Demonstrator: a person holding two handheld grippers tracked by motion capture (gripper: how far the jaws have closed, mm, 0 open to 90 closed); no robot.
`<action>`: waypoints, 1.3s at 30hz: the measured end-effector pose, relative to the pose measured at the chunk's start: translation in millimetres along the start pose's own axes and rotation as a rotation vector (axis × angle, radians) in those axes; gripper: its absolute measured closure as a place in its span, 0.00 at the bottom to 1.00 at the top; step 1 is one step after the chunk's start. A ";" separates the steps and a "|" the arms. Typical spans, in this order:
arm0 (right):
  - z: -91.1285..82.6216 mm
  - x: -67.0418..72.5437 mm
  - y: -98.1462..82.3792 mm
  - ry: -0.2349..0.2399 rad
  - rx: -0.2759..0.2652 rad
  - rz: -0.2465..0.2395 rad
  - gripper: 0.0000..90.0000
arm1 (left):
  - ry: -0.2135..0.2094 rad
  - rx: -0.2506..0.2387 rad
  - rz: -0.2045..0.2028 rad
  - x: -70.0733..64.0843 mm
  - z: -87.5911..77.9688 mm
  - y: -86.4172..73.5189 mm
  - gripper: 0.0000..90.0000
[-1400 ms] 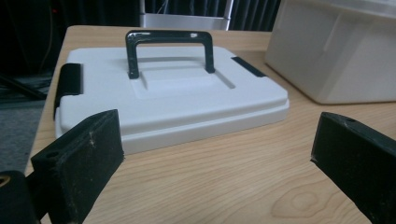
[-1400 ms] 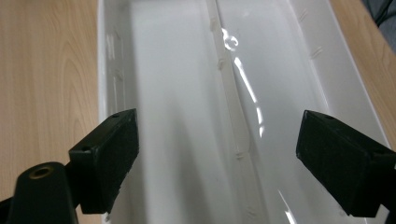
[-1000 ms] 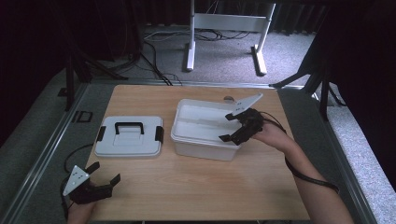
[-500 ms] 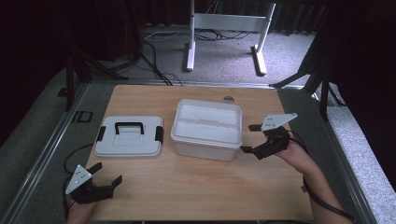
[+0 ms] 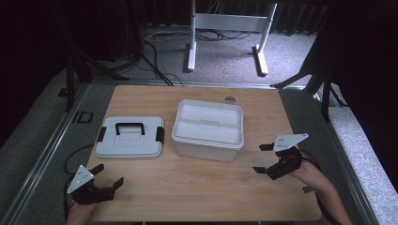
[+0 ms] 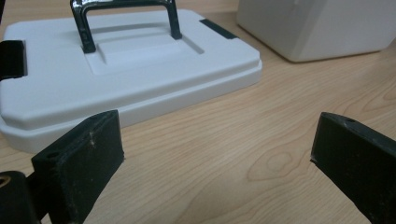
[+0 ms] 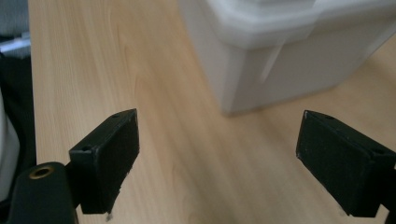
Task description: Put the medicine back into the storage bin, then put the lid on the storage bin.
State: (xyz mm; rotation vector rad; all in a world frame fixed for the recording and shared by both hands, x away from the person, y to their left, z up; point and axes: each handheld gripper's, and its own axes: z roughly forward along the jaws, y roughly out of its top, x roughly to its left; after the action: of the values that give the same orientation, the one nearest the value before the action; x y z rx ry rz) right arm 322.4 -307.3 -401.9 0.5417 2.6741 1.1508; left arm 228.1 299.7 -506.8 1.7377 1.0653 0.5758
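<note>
While both claws sit spread and empty on the surface [image 5: 197,187], the left claw [image 5: 101,185] should pinch the lid [image 5: 130,138] handle [image 5: 130,127] squarely, lid lying just beside the box [image 5: 209,129]

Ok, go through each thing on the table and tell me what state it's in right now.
White plastic storage box: open, lid off, upright.
White flat lid with black handle: off the box, lying flat beside it, handle up.
Left gripper: open, holding nothing.
Right gripper: open, holding nothing.
</note>
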 end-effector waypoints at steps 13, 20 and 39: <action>46.4 10.2 -52.6 0.018 0.016 0.110 0.14 | -0.013 0.020 0.017 5.5 7.1 10.5 0.02; 51.9 11.3 -60.3 0.026 0.020 0.120 0.14 | -0.011 0.031 0.056 10.8 10.6 27.0 0.02; 53.7 14.1 -65.2 0.050 0.020 0.117 0.15 | 0.030 0.241 0.217 45.6 45.6 95.7 0.03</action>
State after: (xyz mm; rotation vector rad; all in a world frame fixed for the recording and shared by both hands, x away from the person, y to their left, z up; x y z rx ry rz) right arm 308.9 -307.3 -486.5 0.6895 2.7315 1.1834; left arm 323.8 303.4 -442.6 2.0790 1.0055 0.6294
